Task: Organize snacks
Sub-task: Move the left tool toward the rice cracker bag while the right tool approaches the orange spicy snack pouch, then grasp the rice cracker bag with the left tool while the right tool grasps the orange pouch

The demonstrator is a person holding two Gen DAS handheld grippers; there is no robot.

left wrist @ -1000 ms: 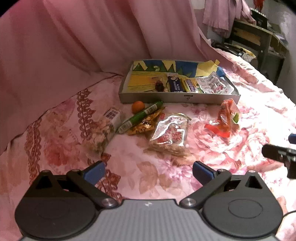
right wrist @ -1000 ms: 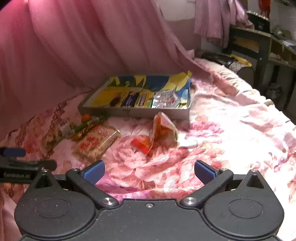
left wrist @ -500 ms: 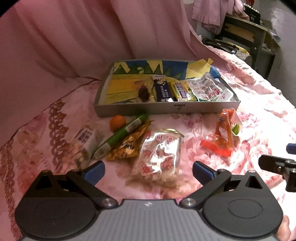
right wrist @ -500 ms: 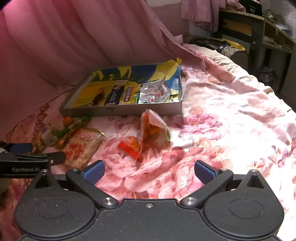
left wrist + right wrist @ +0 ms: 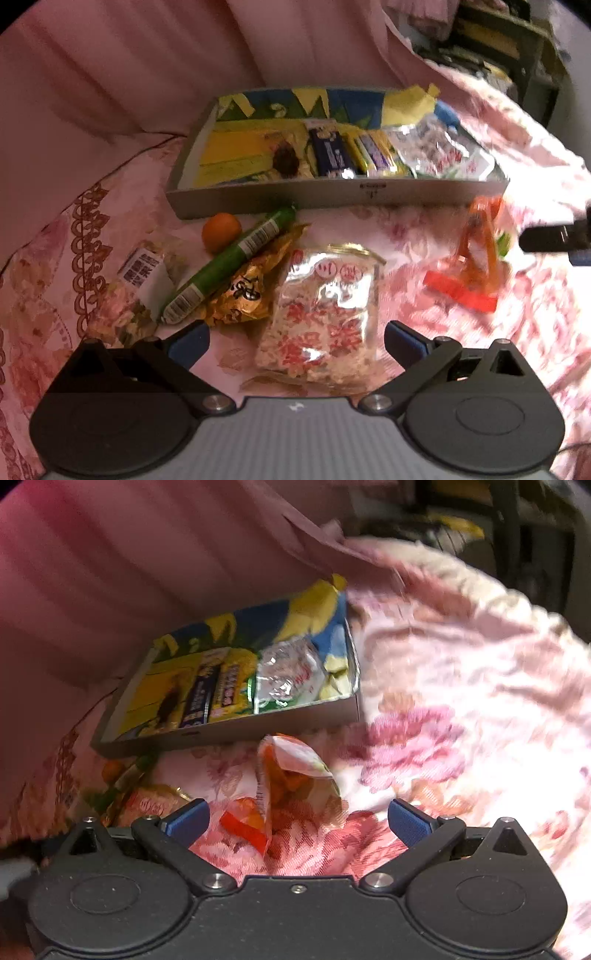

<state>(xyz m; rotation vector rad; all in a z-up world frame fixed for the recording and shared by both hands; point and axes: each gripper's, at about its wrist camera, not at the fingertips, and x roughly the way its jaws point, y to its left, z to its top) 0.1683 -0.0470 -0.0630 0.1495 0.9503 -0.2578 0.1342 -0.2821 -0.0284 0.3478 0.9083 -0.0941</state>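
Left wrist view: left claw [image 5: 295,338] spread wide astride clear cracker bag [image 5: 321,314] before tray [image 5: 332,194]; crinkly film may slip. Right claw [image 5: 298,818] likewise spread.

One tray [image 5: 258,201], six snacks outside it, four packets inside, two tools

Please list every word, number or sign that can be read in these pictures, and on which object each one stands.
Nothing can be quoted with certainty.
Clear bag: red characters, blurred.
Gold packet: black characters, blurred.
White label on the pale packet: characters too small.
Green stick: barcodes only.
Grey box front: tiny mark, unreadable.
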